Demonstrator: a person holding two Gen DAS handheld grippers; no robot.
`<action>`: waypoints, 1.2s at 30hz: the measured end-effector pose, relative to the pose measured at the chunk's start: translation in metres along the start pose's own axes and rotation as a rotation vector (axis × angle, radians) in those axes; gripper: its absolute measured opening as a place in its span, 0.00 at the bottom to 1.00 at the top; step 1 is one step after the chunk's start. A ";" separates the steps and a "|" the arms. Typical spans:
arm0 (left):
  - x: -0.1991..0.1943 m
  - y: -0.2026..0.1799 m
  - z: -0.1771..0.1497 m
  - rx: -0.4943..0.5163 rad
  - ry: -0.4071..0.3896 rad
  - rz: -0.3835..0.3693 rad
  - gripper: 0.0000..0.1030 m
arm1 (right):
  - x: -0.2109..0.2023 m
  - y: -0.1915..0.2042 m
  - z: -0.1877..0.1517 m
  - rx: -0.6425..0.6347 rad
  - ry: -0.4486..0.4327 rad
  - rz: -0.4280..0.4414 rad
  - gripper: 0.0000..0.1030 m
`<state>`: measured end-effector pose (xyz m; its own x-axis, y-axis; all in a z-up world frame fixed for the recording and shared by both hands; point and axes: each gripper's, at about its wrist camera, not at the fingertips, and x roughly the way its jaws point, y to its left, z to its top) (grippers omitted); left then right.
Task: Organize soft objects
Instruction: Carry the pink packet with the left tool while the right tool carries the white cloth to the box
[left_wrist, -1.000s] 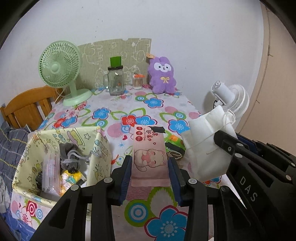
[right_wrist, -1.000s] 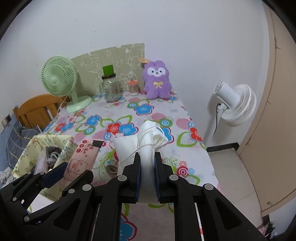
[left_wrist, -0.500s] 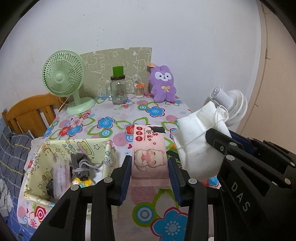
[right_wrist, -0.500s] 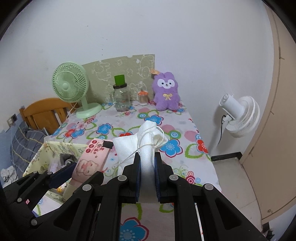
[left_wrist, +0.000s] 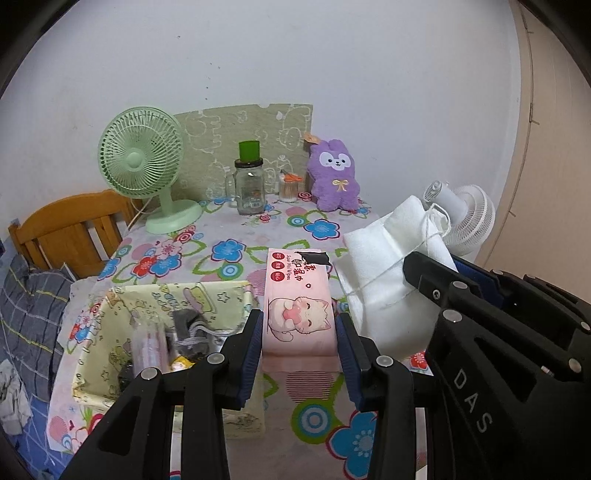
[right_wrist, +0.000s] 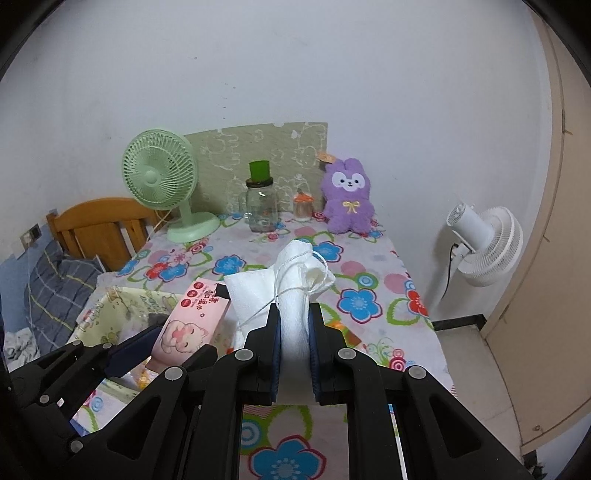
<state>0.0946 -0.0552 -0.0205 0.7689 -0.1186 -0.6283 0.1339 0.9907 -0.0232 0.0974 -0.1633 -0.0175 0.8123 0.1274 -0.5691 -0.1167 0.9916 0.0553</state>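
Floral tablecloth (left_wrist: 229, 254) carries a yellow fabric bin (left_wrist: 110, 321) already holding a few items. Both loads hang above it, not yet binned: left gripper (left_wrist: 299, 332) pinches the pink wipes pack (left_wrist: 295, 295); right gripper (right_wrist: 295, 332) squeezes the white drawstring pouch (right_wrist: 291, 295).

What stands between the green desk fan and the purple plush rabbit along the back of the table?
A glass jar with a green top and a small orange-lidded container, seen in both views.

Two fans: one green desk fan (right_wrist: 159, 173), one white floor fan (right_wrist: 487, 243). One purple plush rabbit (right_wrist: 347, 201), one pink wet-wipes pack (left_wrist: 299, 302), one white drawstring pouch (right_wrist: 291, 291), perhaps two glass jars (right_wrist: 262, 210).
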 end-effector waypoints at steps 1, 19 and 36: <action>-0.001 0.003 0.000 0.000 -0.001 0.002 0.39 | 0.000 0.003 0.000 0.001 0.001 0.004 0.15; -0.014 0.044 -0.004 -0.020 -0.028 0.038 0.39 | 0.001 0.046 0.002 -0.032 0.002 0.033 0.15; -0.006 0.083 -0.009 -0.050 -0.007 0.077 0.39 | 0.024 0.086 0.003 -0.075 0.031 0.084 0.15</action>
<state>0.0955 0.0286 -0.0262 0.7802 -0.0427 -0.6240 0.0431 0.9990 -0.0145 0.1091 -0.0750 -0.0242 0.7802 0.2081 -0.5899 -0.2269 0.9730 0.0430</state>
